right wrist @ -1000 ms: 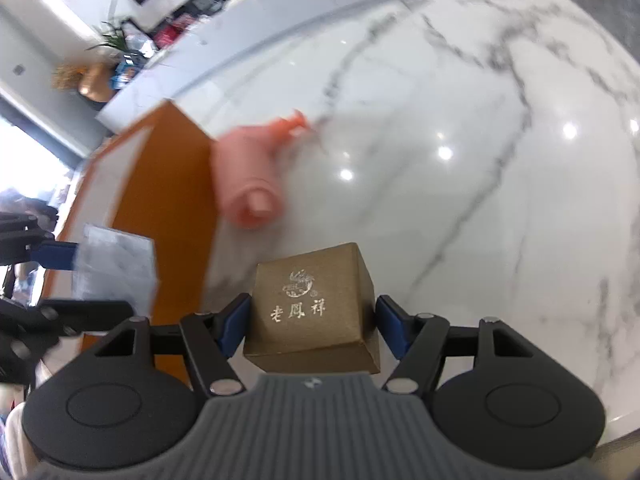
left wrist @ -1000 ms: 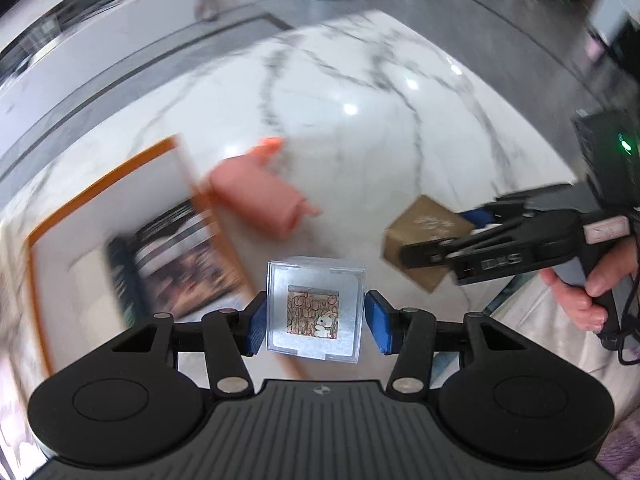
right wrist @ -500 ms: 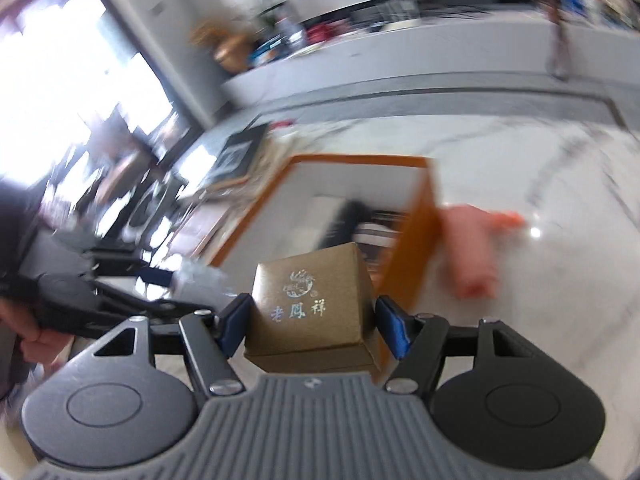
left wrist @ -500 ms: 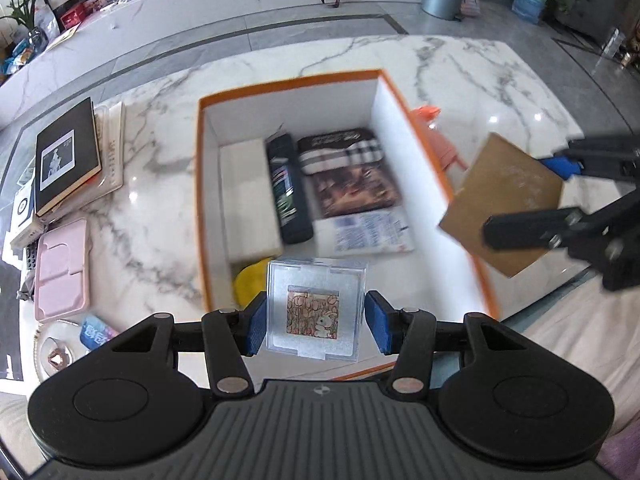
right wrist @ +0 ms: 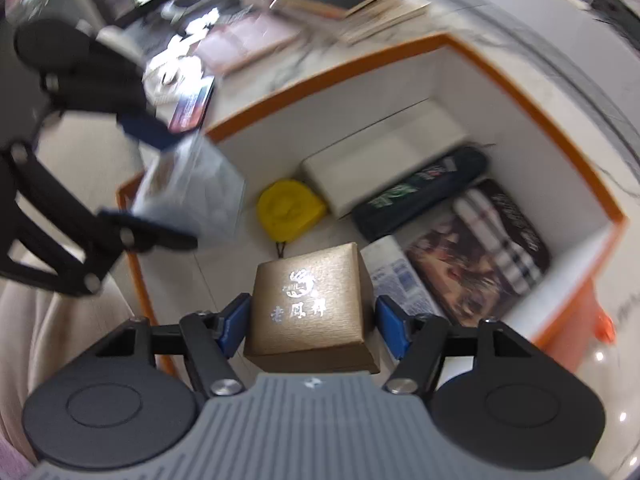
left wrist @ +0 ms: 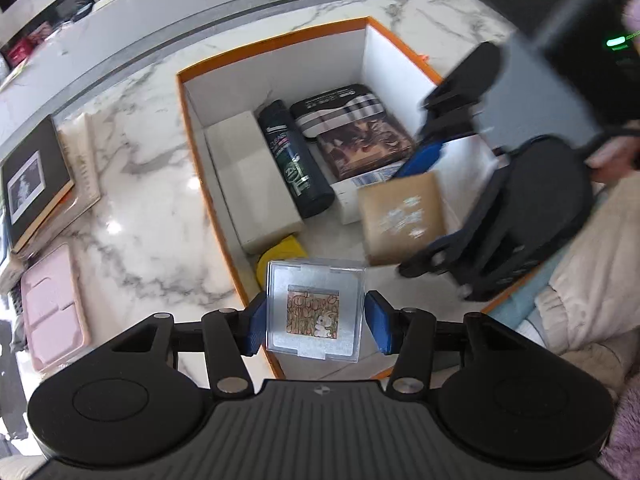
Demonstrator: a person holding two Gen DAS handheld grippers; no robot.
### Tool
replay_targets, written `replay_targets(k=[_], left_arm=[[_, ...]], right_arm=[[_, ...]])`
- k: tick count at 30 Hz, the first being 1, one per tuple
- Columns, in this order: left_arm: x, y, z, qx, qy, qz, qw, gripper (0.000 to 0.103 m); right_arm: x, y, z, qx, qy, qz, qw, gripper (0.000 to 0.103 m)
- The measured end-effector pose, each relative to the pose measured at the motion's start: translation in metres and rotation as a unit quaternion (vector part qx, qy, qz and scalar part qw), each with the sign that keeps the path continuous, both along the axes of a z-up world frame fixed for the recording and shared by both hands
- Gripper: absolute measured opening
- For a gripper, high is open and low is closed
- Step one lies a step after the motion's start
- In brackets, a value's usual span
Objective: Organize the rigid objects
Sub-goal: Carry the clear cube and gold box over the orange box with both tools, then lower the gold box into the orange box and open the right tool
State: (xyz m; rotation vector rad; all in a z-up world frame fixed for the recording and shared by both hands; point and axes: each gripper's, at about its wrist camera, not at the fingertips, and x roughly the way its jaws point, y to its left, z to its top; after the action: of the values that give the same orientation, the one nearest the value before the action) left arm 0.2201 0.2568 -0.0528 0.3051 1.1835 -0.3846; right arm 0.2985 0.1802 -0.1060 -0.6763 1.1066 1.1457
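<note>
Left gripper (left wrist: 315, 318) was clamped on a clear cube (left wrist: 316, 311), picture face up toward the camera, over the near rim of the orange box (left wrist: 280, 38). Right gripper (right wrist: 312, 320) gripped a gold box (right wrist: 310, 304), logo side up, above the box's near-right floor. Inside lay a white carton (left wrist: 250, 184), a dark can (left wrist: 296, 160) w/ long axis near-to-far, a striped case (left wrist: 340, 106), a book (left wrist: 364, 144), prob. a yellow tape measure (right wrist: 288, 208).

Glossy marble tabletop (left wrist: 132, 184), clear plastic case (left wrist: 316, 310), brushed gold box (right wrist: 310, 304)
</note>
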Motion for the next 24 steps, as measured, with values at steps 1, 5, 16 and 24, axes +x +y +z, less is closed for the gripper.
replay_targets(k=[1,5,16,24], left_arm=[[-0.001,0.000,0.000,0.000,-0.002,-0.009,1.0000,0.058],[-0.006,-0.002,0.001,0.006,0.001,-0.045,0.9990,0.058],[-0.006,0.030,0.042,-0.026,-0.036,0.002,0.9990,0.058],[-0.011,0.032,0.046,-0.020,-0.041,0.016,0.9988,0.058]], right_arm=[[0.001,0.005,-0.004,-0.004,0.003,0.011,1.000,0.068],[0.004,0.023,-0.016,-0.010,0.023,0.053,0.998,0.068],[0.002,0.050,-0.031,0.010,0.088,0.089,0.992,0.068],[0.007,0.070,-0.044,0.022,0.141,0.068,0.987,0.067]])
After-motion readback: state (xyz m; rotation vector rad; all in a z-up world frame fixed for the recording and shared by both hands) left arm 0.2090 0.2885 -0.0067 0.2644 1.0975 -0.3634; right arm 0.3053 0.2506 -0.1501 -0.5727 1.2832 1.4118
